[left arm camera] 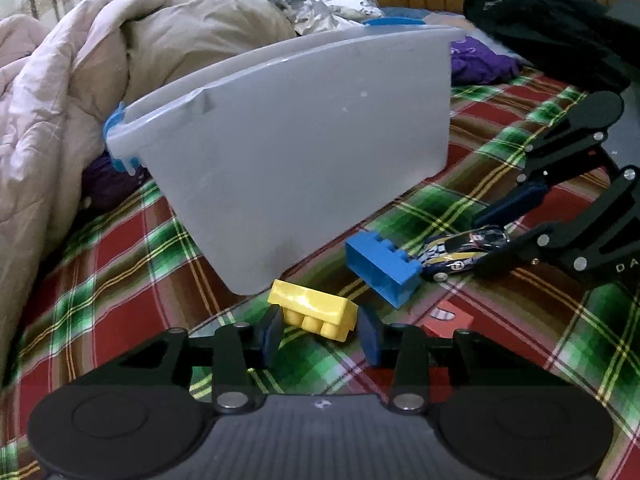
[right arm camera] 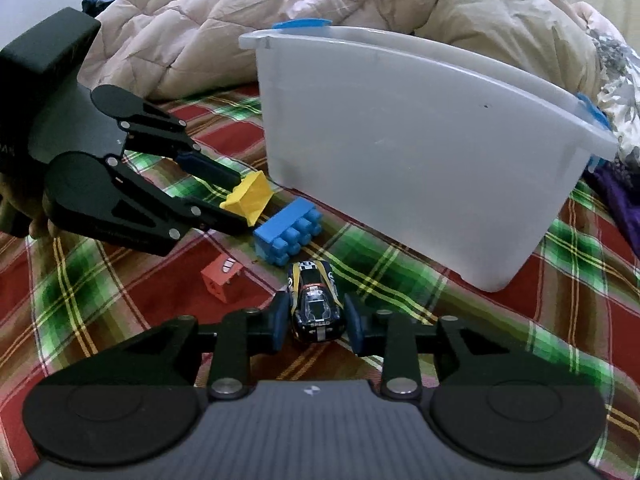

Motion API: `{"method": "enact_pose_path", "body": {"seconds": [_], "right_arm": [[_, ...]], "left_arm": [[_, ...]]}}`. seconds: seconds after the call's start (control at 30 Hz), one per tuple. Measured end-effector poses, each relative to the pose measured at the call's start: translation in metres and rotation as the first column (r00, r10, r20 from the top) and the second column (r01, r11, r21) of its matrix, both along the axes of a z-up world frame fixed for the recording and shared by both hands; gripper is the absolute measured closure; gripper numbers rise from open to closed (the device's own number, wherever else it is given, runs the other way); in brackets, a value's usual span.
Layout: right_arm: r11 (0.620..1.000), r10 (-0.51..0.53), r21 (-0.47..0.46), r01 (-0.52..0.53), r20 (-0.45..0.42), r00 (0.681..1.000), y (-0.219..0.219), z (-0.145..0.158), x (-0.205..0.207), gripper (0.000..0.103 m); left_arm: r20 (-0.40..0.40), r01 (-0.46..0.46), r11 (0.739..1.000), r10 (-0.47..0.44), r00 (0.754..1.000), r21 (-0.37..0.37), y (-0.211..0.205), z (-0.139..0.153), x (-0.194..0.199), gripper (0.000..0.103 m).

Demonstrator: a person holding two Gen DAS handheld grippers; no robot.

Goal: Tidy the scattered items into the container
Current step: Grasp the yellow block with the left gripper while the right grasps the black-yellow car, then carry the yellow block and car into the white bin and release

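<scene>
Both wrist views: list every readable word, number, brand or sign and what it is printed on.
"SPEED": on the toy car, at its near end, between the right gripper's fingers.
"DA": cut-off white letters on the right gripper's body, seen in the left wrist view.
Other car markings: too small to read.
Red block: white marks, unreadable.
Container: no text.

Yellow block (left arm camera: 314,312), blue block (left arm camera: 382,270), toy car (right arm camera: 316,304) beside tub (left arm camera: 300,168).

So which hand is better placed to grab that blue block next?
Probably neither yet. The left gripper brackets the yellow block, the right gripper brackets the toy car. The blue block lies between them, about equally near both.
</scene>
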State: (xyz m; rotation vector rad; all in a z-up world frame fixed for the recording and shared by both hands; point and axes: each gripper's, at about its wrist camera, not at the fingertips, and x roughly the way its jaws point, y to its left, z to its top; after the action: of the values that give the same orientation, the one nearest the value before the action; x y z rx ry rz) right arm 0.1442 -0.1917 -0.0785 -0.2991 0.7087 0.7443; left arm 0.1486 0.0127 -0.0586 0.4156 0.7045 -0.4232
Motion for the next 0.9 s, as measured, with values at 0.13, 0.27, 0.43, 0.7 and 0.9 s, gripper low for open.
{"method": "enact_pose_path", "body": {"seconds": [0.13,0.27,0.43,0.7,0.9], "right_arm": [[1.000,0.005,-0.009,-0.005,0.008,1.000,0.001,0.002,0.001,0.070],[1.000,-0.004,-0.011,0.004,0.013,1.000,-0.003,0.005,-0.001,0.070],[1.000,-0.001,0.026,0.000,0.040,0.999,-0.014,0.036,-0.011,0.071],[0.997,-0.022,0.078,0.011,0.136,0.990,-0.028,0.094,-0.018,0.071],[0.992,-0.059,0.119,0.031,0.238,0.970,-0.025,0.144,-0.002,0.071]], "left_arm": [[0.000,-0.020,1.000,0.020,1.000,-0.017,0.006,0.002,0.000,0.059],[0.019,-0.038,0.999,0.039,0.999,-0.020,0.010,0.009,-0.003,0.060],[0.042,-0.052,0.997,0.055,0.998,-0.057,0.025,0.047,-0.017,0.060],[0.120,-0.084,0.992,0.095,0.988,-0.097,0.041,0.105,-0.020,0.060],[0.208,-0.045,0.991,0.071,0.976,-0.126,0.020,0.166,-0.007,0.060]]}}
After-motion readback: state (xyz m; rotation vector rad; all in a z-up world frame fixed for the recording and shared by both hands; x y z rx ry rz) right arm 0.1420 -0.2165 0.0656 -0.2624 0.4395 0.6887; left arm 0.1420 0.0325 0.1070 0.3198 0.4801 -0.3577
